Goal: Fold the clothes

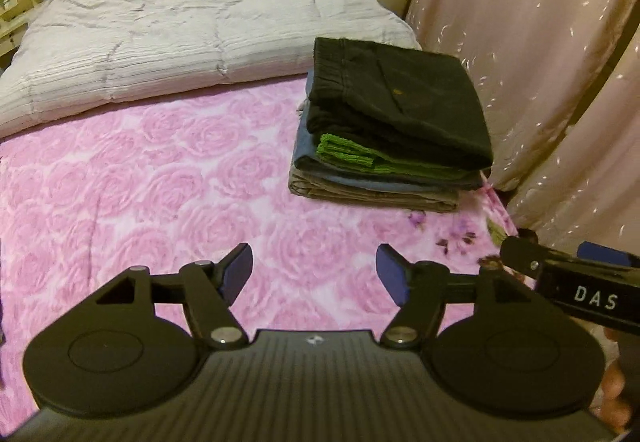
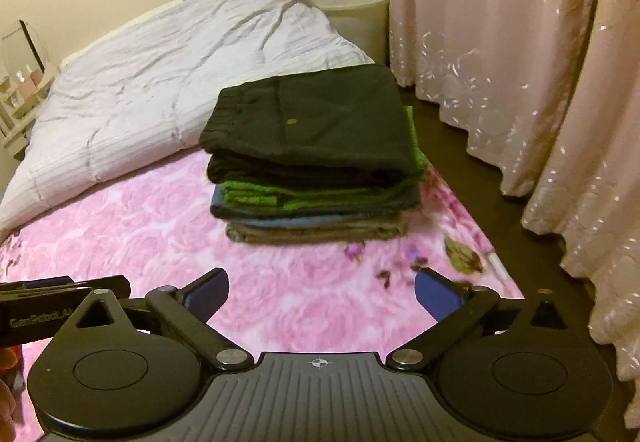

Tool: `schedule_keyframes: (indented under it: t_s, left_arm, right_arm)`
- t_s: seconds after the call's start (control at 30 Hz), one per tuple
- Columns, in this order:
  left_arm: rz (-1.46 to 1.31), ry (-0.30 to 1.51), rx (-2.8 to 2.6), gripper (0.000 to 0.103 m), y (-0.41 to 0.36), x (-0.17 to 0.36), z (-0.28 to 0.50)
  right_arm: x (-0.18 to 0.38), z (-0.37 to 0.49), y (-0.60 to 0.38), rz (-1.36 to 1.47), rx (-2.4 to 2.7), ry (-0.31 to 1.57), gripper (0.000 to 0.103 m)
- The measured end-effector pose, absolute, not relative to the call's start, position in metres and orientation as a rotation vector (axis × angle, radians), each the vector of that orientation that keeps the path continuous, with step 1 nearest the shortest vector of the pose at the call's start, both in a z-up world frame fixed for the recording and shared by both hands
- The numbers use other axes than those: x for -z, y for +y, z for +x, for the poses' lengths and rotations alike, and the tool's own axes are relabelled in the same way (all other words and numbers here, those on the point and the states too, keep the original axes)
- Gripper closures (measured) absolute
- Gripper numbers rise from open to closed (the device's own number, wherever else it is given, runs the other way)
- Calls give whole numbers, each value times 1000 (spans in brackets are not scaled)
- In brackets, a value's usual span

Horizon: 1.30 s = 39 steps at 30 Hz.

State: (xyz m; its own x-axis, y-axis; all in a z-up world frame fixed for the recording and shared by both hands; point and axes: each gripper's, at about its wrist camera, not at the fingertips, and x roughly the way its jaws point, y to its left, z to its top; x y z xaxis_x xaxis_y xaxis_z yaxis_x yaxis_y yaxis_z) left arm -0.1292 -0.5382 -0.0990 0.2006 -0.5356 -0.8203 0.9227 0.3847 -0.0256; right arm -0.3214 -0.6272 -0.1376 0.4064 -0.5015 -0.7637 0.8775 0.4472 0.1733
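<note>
Clothes sit in a neat folded stack [image 2: 312, 161] on your bed, at about 12 o'clock from your right gripper [image 2: 322, 296] and at about 1 o'clock from your left gripper [image 1: 316, 274]. On top lies a black pair of pants [image 2: 316, 121] with a bunchy stretchy waist and a tiny yellow dot. Under it you can see a bright green fuzzy piece [image 2: 264, 195], then a blue one [image 1: 384, 183], then a grayish-brown one [image 2: 316, 232] at the bottom. All are flat and square with soft rounded edges.

The stack rests on a fluffy pink blanket [image 1: 140, 193] with big rose shapes pressed into it. Past the stack, at 11 o'clock, lies a puffy pale gray quilt [image 1: 172, 21] full of wrinkles and thin lines. A shiny pink curtain [image 2: 500, 41] with swirly stitching hangs at 2 o'clock.

Your two grippers hang low over the pink blanket, side by side, both pointing at the stack. Each one has its blue pads [image 2: 208, 296] spread wide apart, and they hold nothing. Neither gripper touches the clothes.
</note>
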Motion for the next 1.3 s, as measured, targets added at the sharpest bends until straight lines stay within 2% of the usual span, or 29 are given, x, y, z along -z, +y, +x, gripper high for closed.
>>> schedule_keyframes:
  t_s: [0.07, 0.2, 0.23, 0.5, 1.3]
  left_arm:
    - [550, 839, 1086, 36, -526, 86, -131]
    - [561, 788, 1076, 23, -503, 61, -135]
    - [560, 782, 1073, 22, -500, 57, -135]
    - [581, 802, 1042, 22, -498, 53, -140]
    - [686, 887, 1039, 22, -561, 103, -159]
  right_arm:
    - [125, -319, -615, 616, 939, 713, 1]
    - [104, -313, -599, 595, 950, 734, 1]
    - [100, -313, -597, 591, 954, 732, 1]
    - [81, -314, -589, 586, 976, 730, 1]
    - [136, -319, -647, 635, 957, 854, 1]
